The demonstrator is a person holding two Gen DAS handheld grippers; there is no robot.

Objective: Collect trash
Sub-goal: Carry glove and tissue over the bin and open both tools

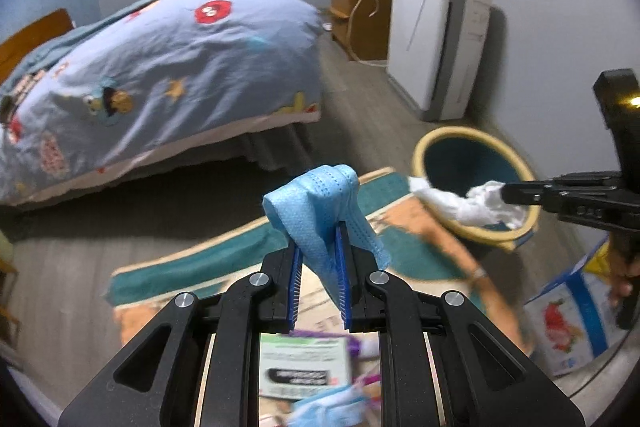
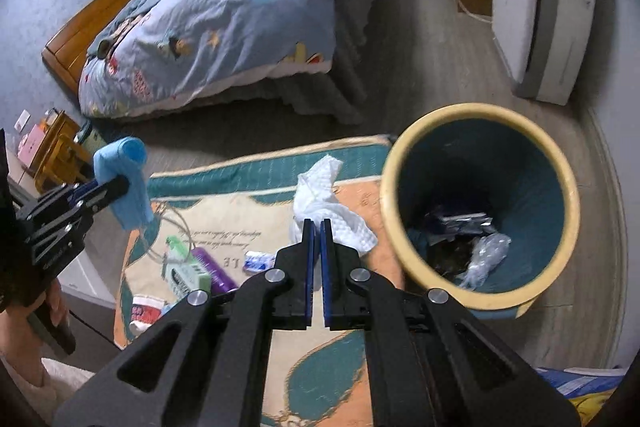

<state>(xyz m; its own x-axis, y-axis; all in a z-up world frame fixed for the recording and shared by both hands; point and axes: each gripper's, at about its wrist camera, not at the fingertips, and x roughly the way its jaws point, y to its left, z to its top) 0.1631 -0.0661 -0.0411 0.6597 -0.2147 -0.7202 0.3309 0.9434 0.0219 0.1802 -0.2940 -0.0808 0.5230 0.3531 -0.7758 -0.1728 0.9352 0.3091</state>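
My left gripper (image 1: 319, 239) is shut on a blue face mask (image 1: 320, 203) and holds it up above the rug; it also shows in the right wrist view (image 2: 120, 183) with the mask (image 2: 124, 163). My right gripper (image 2: 317, 227) is shut on a crumpled white tissue (image 2: 324, 199), held just left of the trash bin (image 2: 400, 163). In the left wrist view the tissue (image 1: 472, 203) hangs over the bin's rim (image 1: 424, 143). The bin, teal inside with a cream rim, holds clear plastic (image 2: 484, 255) and dark wrappers.
Loose trash lies on the teal and orange rug (image 2: 240, 203): a green-white box (image 2: 184, 271), a purple item (image 2: 214, 267), a small wrapper (image 2: 256, 261), another mask (image 1: 328, 403). A bed (image 1: 160, 59), a white appliance (image 1: 432, 43) and a printed bag (image 1: 568, 323) stand around.
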